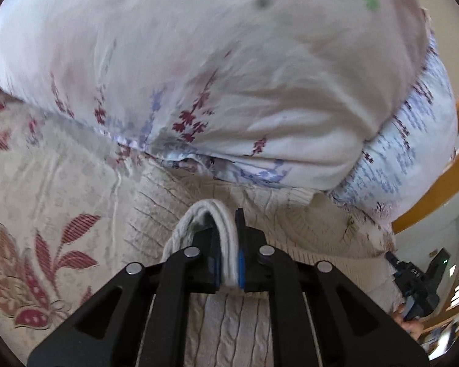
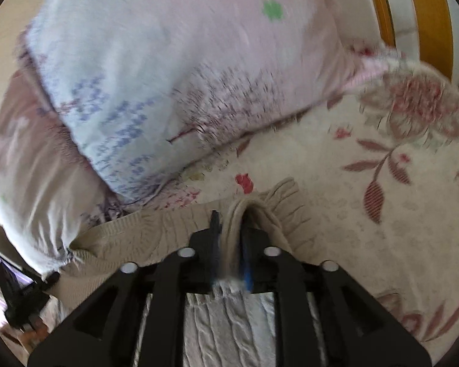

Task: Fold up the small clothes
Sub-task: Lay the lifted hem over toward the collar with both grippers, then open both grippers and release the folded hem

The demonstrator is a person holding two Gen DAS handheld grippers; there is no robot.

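A cream cable-knit sweater lies on a floral bedspread. My left gripper is shut on a folded edge of the sweater; the knit loops up between its fingers. My right gripper is shut on another bunched edge of the same sweater, next to its ribbed cuff. The right gripper also shows at the right edge of the left wrist view, and the left gripper at the lower left of the right wrist view.
A large white pillow with purple and red flower print lies just beyond the sweater, also in the right wrist view. A wooden bed frame runs along the right. The floral bedspread extends to the right.
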